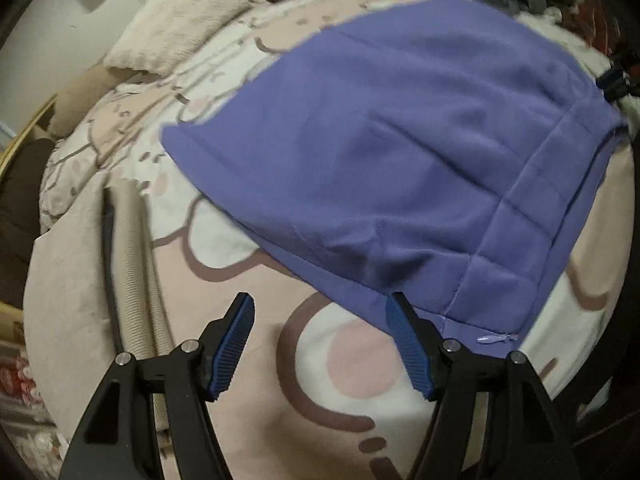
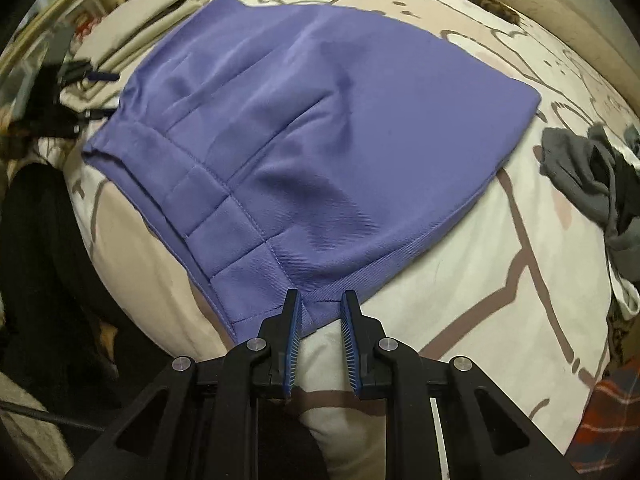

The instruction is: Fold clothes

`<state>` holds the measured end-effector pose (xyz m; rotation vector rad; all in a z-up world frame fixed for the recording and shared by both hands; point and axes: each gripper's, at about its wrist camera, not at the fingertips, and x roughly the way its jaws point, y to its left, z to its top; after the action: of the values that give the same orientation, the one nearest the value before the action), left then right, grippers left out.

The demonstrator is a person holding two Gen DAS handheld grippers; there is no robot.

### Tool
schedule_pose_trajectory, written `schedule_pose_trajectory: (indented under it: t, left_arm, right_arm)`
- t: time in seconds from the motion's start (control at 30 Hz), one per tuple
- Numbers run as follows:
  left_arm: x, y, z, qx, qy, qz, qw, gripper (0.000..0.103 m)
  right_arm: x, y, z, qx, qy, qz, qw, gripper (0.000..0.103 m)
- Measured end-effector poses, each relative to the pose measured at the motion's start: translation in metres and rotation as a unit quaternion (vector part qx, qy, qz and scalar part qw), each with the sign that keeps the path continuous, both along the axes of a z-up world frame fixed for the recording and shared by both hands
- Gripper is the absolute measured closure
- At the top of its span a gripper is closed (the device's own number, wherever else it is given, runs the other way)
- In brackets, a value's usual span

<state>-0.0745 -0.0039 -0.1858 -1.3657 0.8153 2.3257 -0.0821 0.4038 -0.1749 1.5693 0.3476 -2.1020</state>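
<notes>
A purple pleated garment (image 1: 400, 152) lies spread flat on the bed's patterned blanket (image 1: 352, 364), its waistband towards both grippers. In the left wrist view my left gripper (image 1: 320, 304) stands open over bare blanket; its right fingertip (image 1: 394, 304) is at the garment's near hem, and nothing is between the pads. In the right wrist view my right gripper (image 2: 322, 298) has its jaws a narrow gap apart at the waistband corner of the garment (image 2: 304, 128). The cloth edge lies in that gap and the pads do not press on it. The left gripper (image 2: 100, 95) shows blurred at the far waistband end.
A folded beige garment (image 1: 128, 240) lies left of the purple one, with a fluffy cream pillow (image 1: 172, 28) behind it. A heap of grey clothes (image 2: 592, 168) sits on the blanket (image 2: 480, 280) to the right. Dark clothing (image 2: 40, 248) hangs past the bed's near-left edge.
</notes>
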Motion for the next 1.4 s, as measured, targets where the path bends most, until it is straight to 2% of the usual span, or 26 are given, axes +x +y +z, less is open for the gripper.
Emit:
schedule_pose_trajectory:
  t: [0.1, 0.17, 0.3, 0.37, 0.43, 0.47, 0.5, 0.57, 0.7, 0.77, 0.83, 0.87, 0.9, 1.0, 1.1, 1.17, 1.23, 1.27, 1.33, 1.37, 1.4]
  left_arm:
    - [0.023, 0.006, 0.024, 0.041, 0.014, -0.034, 0.9985, 0.035]
    - [0.037, 0.015, 0.027, 0.038, 0.007, -0.065, 0.9971, 0.035]
    - [0.051, 0.023, -0.006, -0.058, -0.008, -0.100, 0.9933, 0.035]
    - [0.054, 0.020, -0.022, -0.101, -0.008, -0.104, 0.9895, 0.034]
    - [0.057, 0.019, -0.016, -0.088, 0.006, -0.094, 0.9916, 0.035]
    - [0.060, 0.021, -0.009, -0.078, 0.023, -0.093, 0.9923, 0.035]
    - [0.064, 0.024, -0.001, -0.069, 0.042, -0.093, 0.9924, 0.035]
    - [0.077, 0.038, 0.015, -0.052, 0.094, -0.113, 0.9877, 0.035]
    - [0.109, 0.082, 0.041, 0.006, 0.191, -0.156, 0.9692, 0.035]
    - [0.116, 0.105, 0.042, 0.032, 0.207, -0.167, 0.9636, 0.034]
    - [0.124, 0.127, 0.041, 0.057, 0.215, -0.178, 0.9585, 0.034]
    - [0.127, 0.139, 0.040, 0.069, 0.218, -0.183, 0.9561, 0.034]
    - [0.129, 0.148, 0.037, 0.076, 0.216, -0.184, 0.9560, 0.034]
    - [0.133, 0.176, 0.028, 0.097, 0.211, -0.184, 0.9552, 0.034]
    - [0.134, 0.194, 0.020, 0.111, 0.223, -0.183, 0.9511, 0.034]
    - [0.131, 0.206, 0.015, 0.109, 0.223, -0.182, 0.9514, 0.034]
    - [0.128, 0.216, 0.012, 0.111, 0.220, -0.184, 0.9517, 0.034]
    - [0.129, 0.220, 0.011, 0.113, 0.219, -0.187, 0.9510, 0.034]
    - [0.130, 0.229, 0.011, 0.111, 0.219, -0.200, 0.9486, 0.034]
    - [0.131, 0.233, 0.010, 0.108, 0.221, -0.209, 0.9465, 0.034]
    - [0.133, 0.238, 0.009, 0.104, 0.222, -0.218, 0.9448, 0.034]
  right_arm:
    - [0.007, 0.002, 0.017, -0.024, 0.009, -0.005, 1.000, 0.083]
    - [0.014, 0.001, 0.024, -0.036, 0.008, 0.006, 0.999, 0.083]
    - [0.021, -0.009, 0.023, -0.032, 0.005, 0.026, 0.999, 0.083]
    - [0.020, -0.007, 0.022, -0.030, 0.006, 0.006, 1.000, 0.083]
    - [0.015, 0.003, 0.022, -0.044, 0.002, -0.030, 0.999, 0.083]
    - [0.012, 0.011, 0.022, -0.058, -0.009, -0.048, 0.997, 0.079]
    - [0.010, 0.017, 0.021, -0.069, -0.022, -0.063, 0.995, 0.049]
    - [0.005, 0.029, 0.018, -0.088, -0.048, -0.092, 0.991, 0.000]
    - [-0.003, 0.040, 0.010, -0.137, -0.091, -0.134, 0.977, 0.000]
    - [-0.009, 0.046, 0.002, -0.178, -0.124, -0.172, 0.961, 0.000]
    - [-0.013, 0.051, -0.009, -0.221, -0.161, -0.201, 0.941, 0.001]
    - [-0.014, 0.052, -0.015, -0.239, -0.179, -0.210, 0.931, 0.005]
    - [-0.014, 0.050, -0.022, -0.247, -0.194, -0.217, 0.924, 0.014]
    - [-0.012, 0.041, -0.043, -0.244, -0.238, -0.226, 0.913, 0.030]
    - [-0.008, 0.035, -0.063, -0.251, -0.268, -0.236, 0.899, 0.037]
    - [-0.005, 0.036, -0.071, -0.270, -0.278, -0.256, 0.885, 0.044]
    - [-0.005, 0.041, -0.072, -0.298, -0.282, -0.278, 0.869, 0.056]
    - [-0.005, 0.043, -0.071, -0.312, -0.279, -0.285, 0.862, 0.070]
    - [-0.005, 0.044, -0.068, -0.325, -0.272, -0.293, 0.857, 0.084]
    - [-0.005, 0.044, -0.067, -0.331, -0.269, -0.296, 0.855, 0.088]
    - [-0.004, 0.044, -0.065, -0.338, -0.267, -0.297, 0.852, 0.089]
